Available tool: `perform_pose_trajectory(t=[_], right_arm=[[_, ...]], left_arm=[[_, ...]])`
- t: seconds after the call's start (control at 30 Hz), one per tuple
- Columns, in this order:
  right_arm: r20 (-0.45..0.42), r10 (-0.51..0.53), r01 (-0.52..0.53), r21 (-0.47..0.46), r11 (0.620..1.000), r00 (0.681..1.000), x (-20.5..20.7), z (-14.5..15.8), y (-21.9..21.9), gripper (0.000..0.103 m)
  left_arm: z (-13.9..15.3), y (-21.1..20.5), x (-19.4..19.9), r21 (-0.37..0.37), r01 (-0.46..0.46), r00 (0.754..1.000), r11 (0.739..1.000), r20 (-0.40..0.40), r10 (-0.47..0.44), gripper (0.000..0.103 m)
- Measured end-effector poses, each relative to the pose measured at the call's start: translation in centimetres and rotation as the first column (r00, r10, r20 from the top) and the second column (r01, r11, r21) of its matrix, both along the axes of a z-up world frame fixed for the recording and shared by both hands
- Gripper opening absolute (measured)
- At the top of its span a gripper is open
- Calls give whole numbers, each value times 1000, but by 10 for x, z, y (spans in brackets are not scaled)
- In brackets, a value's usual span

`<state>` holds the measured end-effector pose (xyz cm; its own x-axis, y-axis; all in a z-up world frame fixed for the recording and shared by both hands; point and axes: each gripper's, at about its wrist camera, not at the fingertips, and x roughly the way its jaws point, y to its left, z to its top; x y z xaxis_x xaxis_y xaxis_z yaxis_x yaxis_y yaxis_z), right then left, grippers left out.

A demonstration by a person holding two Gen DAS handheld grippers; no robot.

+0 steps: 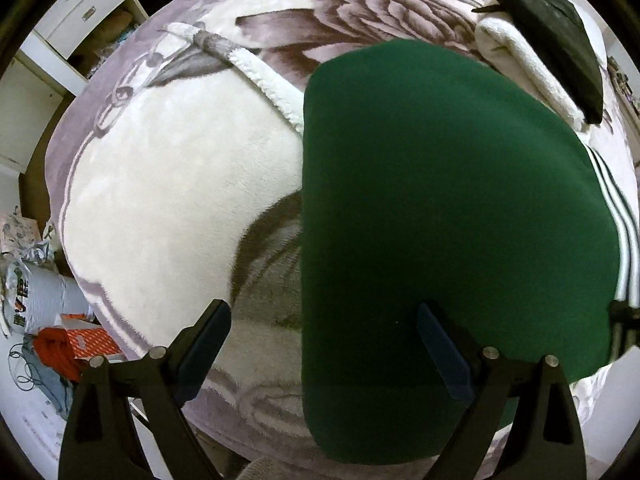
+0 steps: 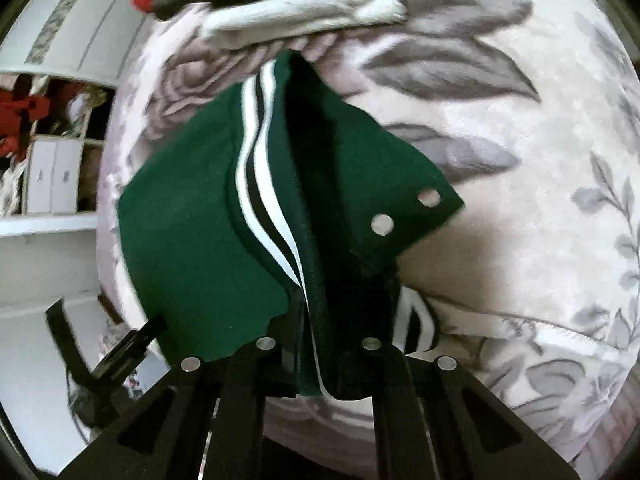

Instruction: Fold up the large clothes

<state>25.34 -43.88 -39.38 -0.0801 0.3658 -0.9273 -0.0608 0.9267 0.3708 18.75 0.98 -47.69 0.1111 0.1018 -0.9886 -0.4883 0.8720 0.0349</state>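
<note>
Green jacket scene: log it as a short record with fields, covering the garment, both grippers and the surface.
garment: green jacket with white and black stripes, two snaps showing
surface: floral blanket
right gripper: shut on the jacket's striped edge, lifting it off the blanket
left gripper: open, above the jacket's flat part, gripping nothing
nearby: folded white fleece under a dark item
</note>
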Motion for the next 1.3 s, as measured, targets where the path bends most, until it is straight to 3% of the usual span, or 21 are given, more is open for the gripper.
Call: perform_pose_trajectory(t=[0.17, 0.27, 0.33, 0.37, 0.47, 0.6, 0.7, 0.77, 0.87, 1.03, 1.1, 1.17, 1.23, 1.3], right_arm=[[-45, -17, 14, -52, 999, 999, 5, -67, -6, 12], [-64, 16, -20, -55, 998, 998, 13, -69, -1, 13], [-90, 73, -75, -24, 997, 993, 17, -59, 1, 19], [-100, 96, -98, -8, 995, 990, 18, -54, 1, 26], [-68, 99, -96, 44, 994, 993, 22, -30, -11, 65], [-12, 129, -127, 98, 987, 992, 33, -26, -16, 79], [22, 166, -168, 143, 975, 986, 50, -50, -15, 83], [2, 179, -177, 169, 970, 984, 64, -79, -18, 92], [-77, 183, -152, 302, 941, 980, 79, -113, -24, 102], [-152, 222, -126, 475, 871, 963, 91, -132, -23, 103], [-199, 269, -111, 574, 811, 942, 91, -139, -9, 103], [-221, 337, -140, 609, 781, 915, 87, -144, 12, 103], [-222, 378, -182, 596, 782, 899, 83, -149, 33, 103], [-233, 361, -165, 588, 792, 903, 85, -149, 43, 103]], left_arm=[[-15, 0, -1, -31, 3, 1000, 1000, -1, -3, 103], [-15, 2, -1, -42, -1, 1000, 999, 9, 1, 103], [-10, 7, -2, -61, -11, 1000, 998, 20, 13, 103], [-6, 9, -3, -78, -16, 999, 997, 37, 19, 103], [7, 21, -10, -130, -38, 995, 991, 87, 50, 103], [1, 43, -14, -262, -83, 983, 961, 135, 122, 103], [-11, 50, -11, -342, -72, 980, 937, 153, 131, 103], [-22, 54, -8, -399, -49, 974, 916, 182, 131, 103], [-39, 55, -2, -484, -38, 968, 874, 200, 153, 103], [-63, 54, 6, -629, -29, 948, 777, 228, 220, 103], [-65, 52, 6, -633, -20, 937, 774, 258, 235, 103], [-65, 51, 6, -632, -7, 929, 775, 283, 239, 102], [-63, 51, 5, -634, 1, 919, 774, 307, 250, 99], [-59, 53, 5, -626, 6, 909, 780, 329, 257, 94]])
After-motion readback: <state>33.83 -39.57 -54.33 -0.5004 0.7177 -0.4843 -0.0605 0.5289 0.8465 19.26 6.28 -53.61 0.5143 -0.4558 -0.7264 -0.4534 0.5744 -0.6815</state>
